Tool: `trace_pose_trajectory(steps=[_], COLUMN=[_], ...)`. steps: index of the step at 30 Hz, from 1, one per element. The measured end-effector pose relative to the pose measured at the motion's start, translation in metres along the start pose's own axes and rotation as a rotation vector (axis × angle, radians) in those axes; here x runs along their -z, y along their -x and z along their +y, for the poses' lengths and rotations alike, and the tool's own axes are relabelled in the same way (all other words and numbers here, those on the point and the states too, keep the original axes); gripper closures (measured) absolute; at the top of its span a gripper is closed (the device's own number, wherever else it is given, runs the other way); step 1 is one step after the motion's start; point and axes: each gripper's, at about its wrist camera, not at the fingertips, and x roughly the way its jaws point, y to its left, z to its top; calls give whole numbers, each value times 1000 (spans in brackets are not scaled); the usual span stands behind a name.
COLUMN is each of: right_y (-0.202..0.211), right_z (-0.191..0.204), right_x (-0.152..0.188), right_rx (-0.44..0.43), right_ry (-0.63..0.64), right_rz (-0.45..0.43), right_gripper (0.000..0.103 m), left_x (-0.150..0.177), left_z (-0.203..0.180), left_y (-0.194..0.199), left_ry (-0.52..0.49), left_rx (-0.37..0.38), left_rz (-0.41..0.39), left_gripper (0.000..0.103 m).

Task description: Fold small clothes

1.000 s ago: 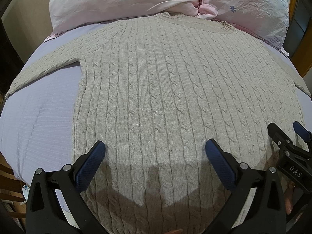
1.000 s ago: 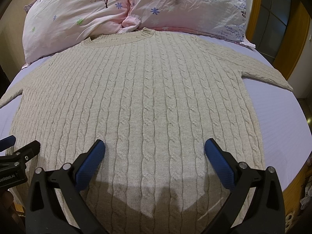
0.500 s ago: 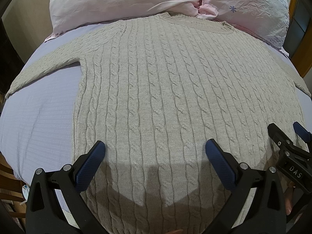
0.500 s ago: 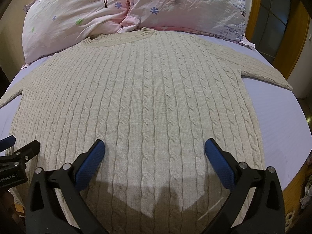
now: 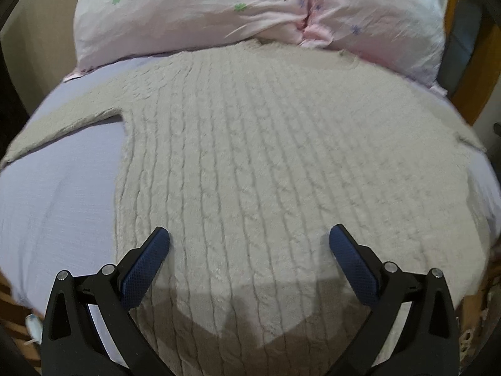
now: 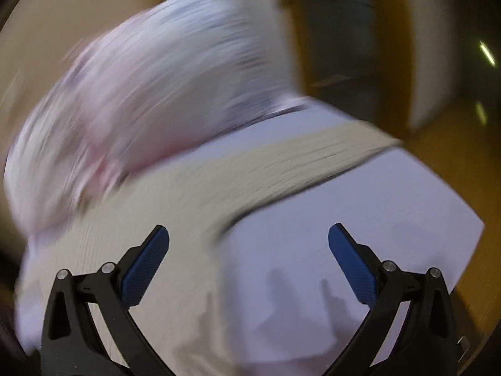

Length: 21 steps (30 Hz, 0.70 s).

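Beige cable-knit sweater point(image 5: 250, 163) lies flat and unfolded on the lilac bedsheet point(image 5: 56, 206), below the pink pillows point(image 5: 194, 15). My right gripper point(image 6: 249, 244) has swung from the hem toward the right sleeve point(image 6: 313, 156), blurring its view; my left gripper point(image 5: 249, 247) stays over the hem. Both are spread wide, empty, so I judge a sleeve fold comes first.

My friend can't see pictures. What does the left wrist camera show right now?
A beige cable-knit sweater lies spread flat on a lavender bed sheet, its neck toward two pink flowered pillows. The left gripper hovers open over the sweater's lower part, blue pads apart, holding nothing.
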Motion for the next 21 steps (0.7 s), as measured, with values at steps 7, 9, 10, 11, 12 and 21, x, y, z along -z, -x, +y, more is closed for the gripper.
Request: trace_pose_trajectory(steps=[7,9,10,11,12,21], right_y=[-68,-86,-90,-92,-94,-95], right_z=[-150,-174,-179,-182,-183,-165], right_x=[-63,-61,-62,-63,-66,-90], right_rx=[-9,-24,-38,-46,-46,-19], right_ry=[-517,-635,-655,-666,-666,-597], right_rz=[124,172,168,150,144,10], right_gripper=[62,65,68,69,70,97], left_x=[-19,-25,-28,-31,-33,-27], left_z=[46,71,83,93,106,215], left_y=[18,19,19,17,18,49], left_ry=[110,170,198,217,247,502], left_rx=[203,188,168,149,126,-45], left_rz=[-162,-197,-204,-206,-215,-367], left_gripper=[1,1,1,1,1,1])
